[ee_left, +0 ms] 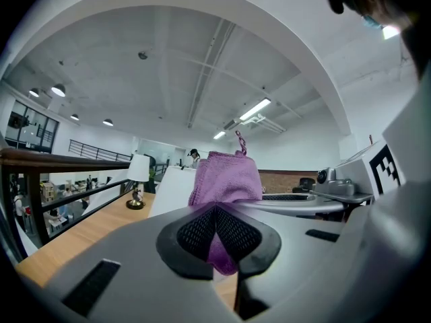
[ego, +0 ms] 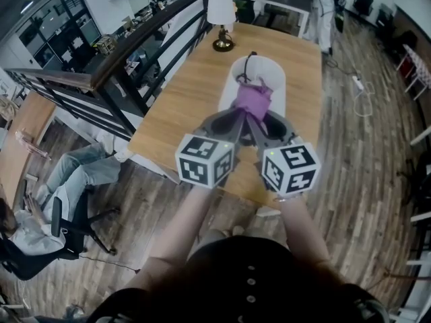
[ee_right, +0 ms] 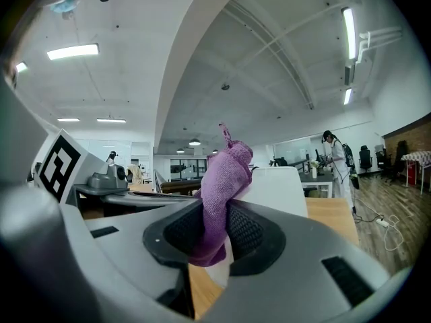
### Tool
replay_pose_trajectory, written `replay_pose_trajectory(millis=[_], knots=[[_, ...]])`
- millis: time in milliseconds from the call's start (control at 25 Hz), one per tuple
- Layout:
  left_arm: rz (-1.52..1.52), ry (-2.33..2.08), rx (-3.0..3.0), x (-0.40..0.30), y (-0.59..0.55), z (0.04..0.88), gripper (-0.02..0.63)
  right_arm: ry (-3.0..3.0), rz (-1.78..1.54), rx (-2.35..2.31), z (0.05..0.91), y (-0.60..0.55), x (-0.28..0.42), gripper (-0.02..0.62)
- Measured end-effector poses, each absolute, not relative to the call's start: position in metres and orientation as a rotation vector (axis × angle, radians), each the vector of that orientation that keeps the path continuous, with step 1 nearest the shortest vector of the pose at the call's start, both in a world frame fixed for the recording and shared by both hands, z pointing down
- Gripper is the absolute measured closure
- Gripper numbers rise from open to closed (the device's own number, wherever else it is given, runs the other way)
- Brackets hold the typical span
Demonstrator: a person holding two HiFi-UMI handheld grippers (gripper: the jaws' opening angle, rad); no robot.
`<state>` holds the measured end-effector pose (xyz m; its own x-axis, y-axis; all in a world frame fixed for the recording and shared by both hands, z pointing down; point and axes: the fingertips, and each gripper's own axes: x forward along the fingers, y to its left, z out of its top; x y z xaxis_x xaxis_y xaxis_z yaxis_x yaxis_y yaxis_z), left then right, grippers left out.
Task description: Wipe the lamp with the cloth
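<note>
The left gripper (ego: 236, 118) and the right gripper (ego: 261, 124) meet side by side over the wooden table (ego: 178, 103), and each has its jaws closed on the purple cloth (ego: 252, 101), which bunches up just past their tips at 12 o'clock. Under the cloth lies a white rounded board (ego: 269, 73) with a black cord on it. The lamp (ego: 221, 20) stands upright well apart at 11 o'clock, near the table's far edge beside the dark railing (ego: 128, 66). At 8 o'clock a person (ego: 60, 194) sits on the lower floor.
</note>
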<state>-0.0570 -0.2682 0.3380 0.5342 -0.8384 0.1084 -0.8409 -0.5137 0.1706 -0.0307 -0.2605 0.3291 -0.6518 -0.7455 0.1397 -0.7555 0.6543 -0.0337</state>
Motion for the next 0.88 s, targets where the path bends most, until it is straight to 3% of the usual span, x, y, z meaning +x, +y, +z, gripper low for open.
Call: replay_pose_trajectory(millis=[880], knots=[[0.077,-1.365,2.495,-0.054,-0.257,0.384,0.594,-2.685,0.266,1.254,0.373,-0.250,-0.029,0.497]])
